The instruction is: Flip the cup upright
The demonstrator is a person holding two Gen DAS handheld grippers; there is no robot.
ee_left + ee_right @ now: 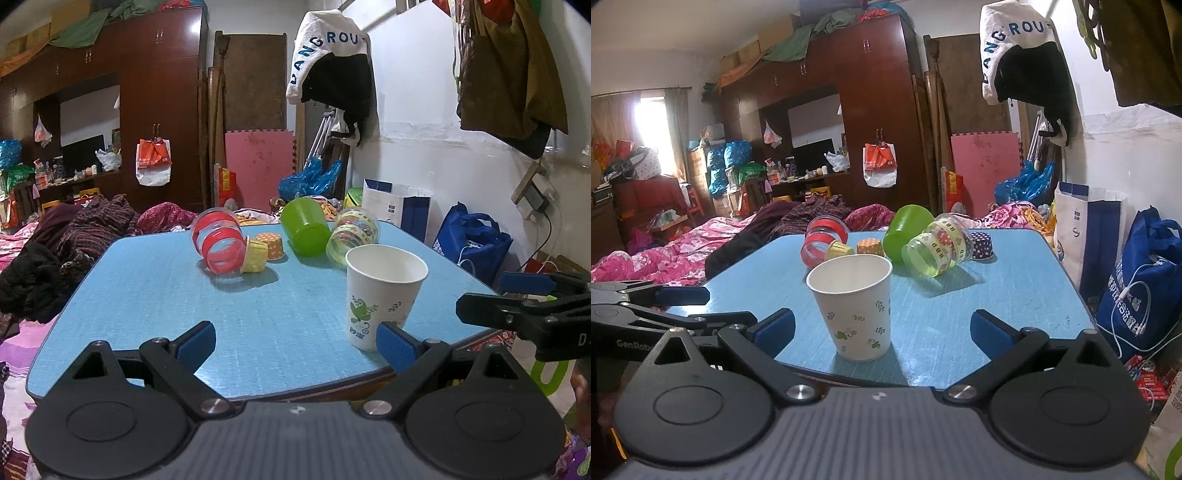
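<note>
A white paper cup with a green leaf print (pixel 380 291) stands upright, mouth up, near the front edge of the blue table (pixel 184 295). It also shows in the right wrist view (pixel 855 306). My left gripper (pixel 295 341) is open and empty, with the cup just beyond its right finger (pixel 397 349). My right gripper (pixel 882 328) is open and empty, with the cup standing just ahead between its fingers, apart from both. The right gripper (pixel 517 299) also shows at the right edge of the left wrist view.
Further back lie a red-striped clear cup (pixel 219 245), a green cup (pixel 304 227) and a patterned clear cup (pixel 351 236), all on their sides. Small paper cupcake cups sit among them: yellow (pixel 255 254), orange dotted (pixel 271 245), dark dotted (pixel 980 246). Bags (pixel 1137 280) stand right of the table; a bed lies left.
</note>
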